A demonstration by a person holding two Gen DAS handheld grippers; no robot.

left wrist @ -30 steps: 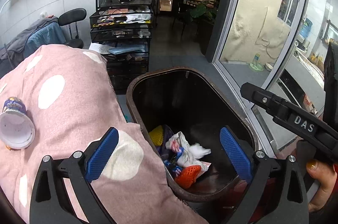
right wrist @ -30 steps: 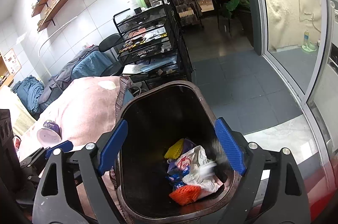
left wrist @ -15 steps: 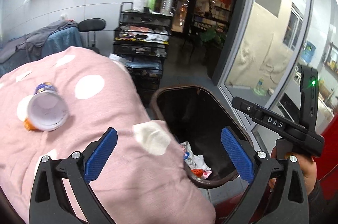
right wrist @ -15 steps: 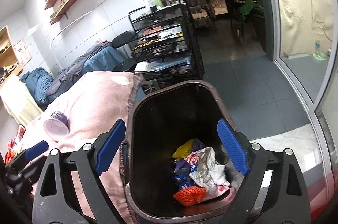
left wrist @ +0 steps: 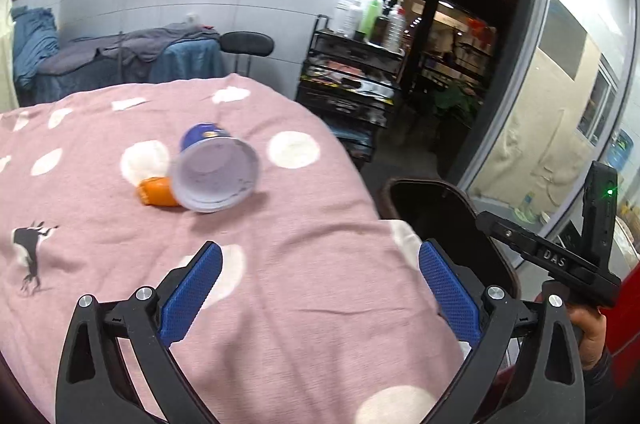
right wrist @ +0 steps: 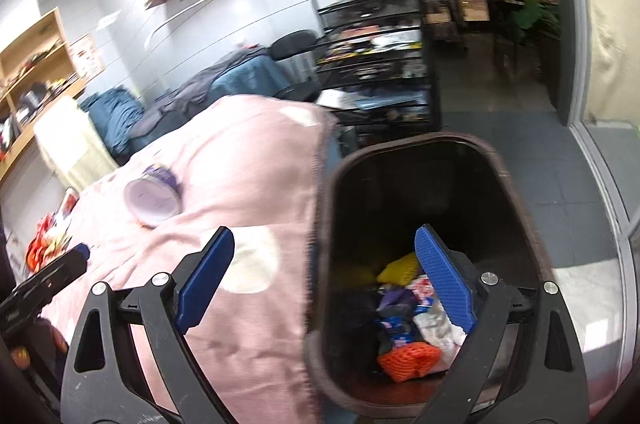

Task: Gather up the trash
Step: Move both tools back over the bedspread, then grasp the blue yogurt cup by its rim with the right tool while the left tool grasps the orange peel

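Note:
A blue-and-white paper cup (left wrist: 214, 176) lies on its side on a pink dotted blanket (left wrist: 300, 304), its mouth toward me, with a small orange piece (left wrist: 156, 193) against it. My left gripper (left wrist: 320, 264) hovers over the blanket short of the cup, open and empty. In the right wrist view the cup (right wrist: 154, 196) lies at the upper left. My right gripper (right wrist: 325, 240) is open with nothing held and straddles the blanket's edge and the dark trash bin (right wrist: 516, 192). The bin holds several wrappers and an orange net (right wrist: 408, 364).
A black wire rack (left wrist: 352, 80) with bottles on top stands behind the blanket, beside a dark stool (left wrist: 246, 44) and heaped clothes (left wrist: 120, 56). A glass door (left wrist: 560, 104) runs along the right. More colourful wrappers (right wrist: 48, 240) lie at the blanket's far left.
The left gripper swung left from over the bin to over the blanket, bringing the cup toward mid-frame. The right gripper also shifted left, so the bin now sits right of centre. Both stay open.

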